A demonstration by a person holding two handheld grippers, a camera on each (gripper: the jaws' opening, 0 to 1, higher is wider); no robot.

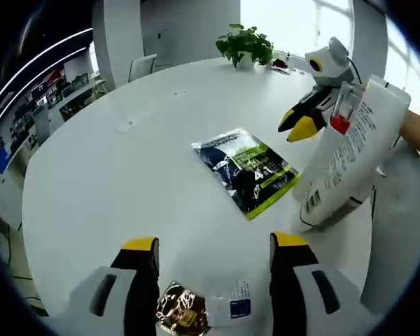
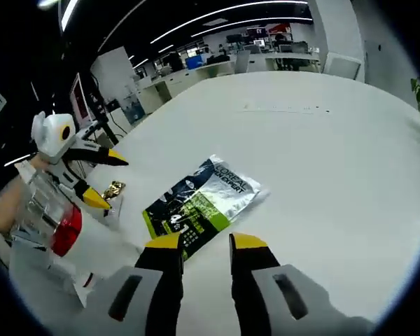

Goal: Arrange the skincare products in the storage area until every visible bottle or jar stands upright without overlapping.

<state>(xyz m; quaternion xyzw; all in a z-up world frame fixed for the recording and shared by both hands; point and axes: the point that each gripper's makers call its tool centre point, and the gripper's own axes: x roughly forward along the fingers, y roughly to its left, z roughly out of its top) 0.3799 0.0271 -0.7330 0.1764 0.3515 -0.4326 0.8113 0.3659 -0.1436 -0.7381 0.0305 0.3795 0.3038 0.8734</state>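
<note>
A tall white tube (image 1: 350, 161) with a clear cap and a red piece leans tilted at the right of the left gripper view, its lower end on the white table (image 1: 126, 175). The right gripper (image 1: 301, 124) hovers just left of its cap. What holds the tube up is hidden. The same tube (image 2: 63, 234) sits low left in the right gripper view, with the left gripper (image 2: 105, 180) beside it. A silver and green sachet pack (image 1: 248, 168) (image 2: 199, 199) lies flat mid-table. My left gripper (image 1: 215, 243) is open above a gold sachet (image 1: 182, 315) and a white sachet (image 1: 231, 304). My right gripper (image 2: 206, 241) is open, holding nothing.
A potted plant (image 1: 245, 45) stands at the table's far edge, with a chair (image 1: 141, 66) behind it. A hand (image 1: 416, 129) shows past the tube. The gold sachet (image 2: 113, 189) lies near the left gripper's tips. Office desks (image 2: 217, 66) fill the background.
</note>
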